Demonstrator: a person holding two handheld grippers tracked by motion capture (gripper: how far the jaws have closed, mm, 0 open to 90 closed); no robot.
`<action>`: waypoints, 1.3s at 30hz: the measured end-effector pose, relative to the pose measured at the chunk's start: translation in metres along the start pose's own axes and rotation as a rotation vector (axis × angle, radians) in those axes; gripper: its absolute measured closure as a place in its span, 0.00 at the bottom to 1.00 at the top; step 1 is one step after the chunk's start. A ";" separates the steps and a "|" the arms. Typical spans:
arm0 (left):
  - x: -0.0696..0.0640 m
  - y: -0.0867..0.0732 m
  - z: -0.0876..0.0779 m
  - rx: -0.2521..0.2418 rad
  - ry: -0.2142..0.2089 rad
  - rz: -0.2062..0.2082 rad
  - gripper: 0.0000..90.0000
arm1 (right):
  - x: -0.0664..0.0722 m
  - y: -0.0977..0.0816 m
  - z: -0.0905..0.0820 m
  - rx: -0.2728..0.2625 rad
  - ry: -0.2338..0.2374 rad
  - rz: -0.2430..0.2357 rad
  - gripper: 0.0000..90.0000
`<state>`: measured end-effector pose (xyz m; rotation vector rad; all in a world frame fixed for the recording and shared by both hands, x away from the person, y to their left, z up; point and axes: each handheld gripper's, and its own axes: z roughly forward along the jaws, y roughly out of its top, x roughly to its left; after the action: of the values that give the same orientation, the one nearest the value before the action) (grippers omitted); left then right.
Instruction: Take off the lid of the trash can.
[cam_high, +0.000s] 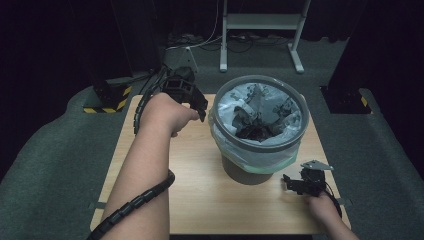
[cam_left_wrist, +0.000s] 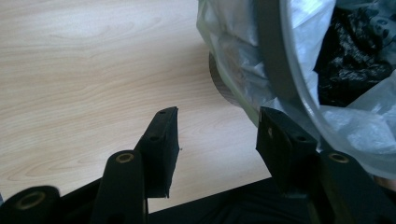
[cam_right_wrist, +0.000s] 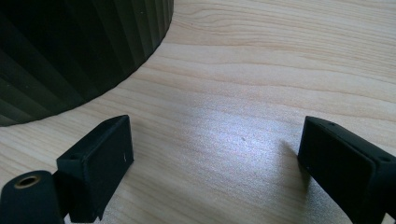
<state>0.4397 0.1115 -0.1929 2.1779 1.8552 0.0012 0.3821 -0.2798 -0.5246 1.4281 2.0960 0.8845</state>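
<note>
A grey waste bin (cam_high: 257, 165) lined with a pale plastic bag (cam_high: 235, 145) stands on the wooden table (cam_high: 200, 200), with dark crumpled stuff (cam_high: 255, 131) inside. My left gripper (cam_high: 202, 111) hangs in the air just left of the bin's rim (cam_high: 300, 120), open, with nothing between its jaws. In the left gripper view the gripper (cam_left_wrist: 217, 140) has the rim (cam_left_wrist: 275, 60) and bag (cam_left_wrist: 233, 51) close by its right finger (cam_left_wrist: 280, 144). My right gripper (cam_high: 287, 182) rests low on the table by the bin's base, open and empty. In its own view the gripper (cam_right_wrist: 215, 154) faces bare wood beside the ribbed bin wall (cam_right_wrist: 70, 51).
The table is small; its front edge (cam_high: 220, 233) and right edge (cam_high: 330, 170) are near the right hand. Grey carpet (cam_high: 45, 150) surrounds it. A white metal stand (cam_high: 260, 30) is behind, and black bases with yellow stripes (cam_high: 107, 97) sit at the back left.
</note>
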 end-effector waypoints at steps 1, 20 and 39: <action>-0.001 0.001 -0.001 -0.004 -0.007 -0.003 0.54 | 0.000 0.000 0.000 0.000 -0.001 0.000 0.11; -0.029 0.013 -0.004 -0.021 -0.008 0.026 0.56 | 0.000 0.000 0.000 0.000 -0.001 -0.001 0.11; -0.037 0.022 0.008 -0.022 0.017 0.032 0.58 | 0.000 0.001 0.001 -0.002 0.005 -0.008 0.11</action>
<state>0.4565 0.0711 -0.1896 2.1987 1.8209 0.0462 0.3829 -0.2795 -0.5247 1.4169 2.1020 0.8876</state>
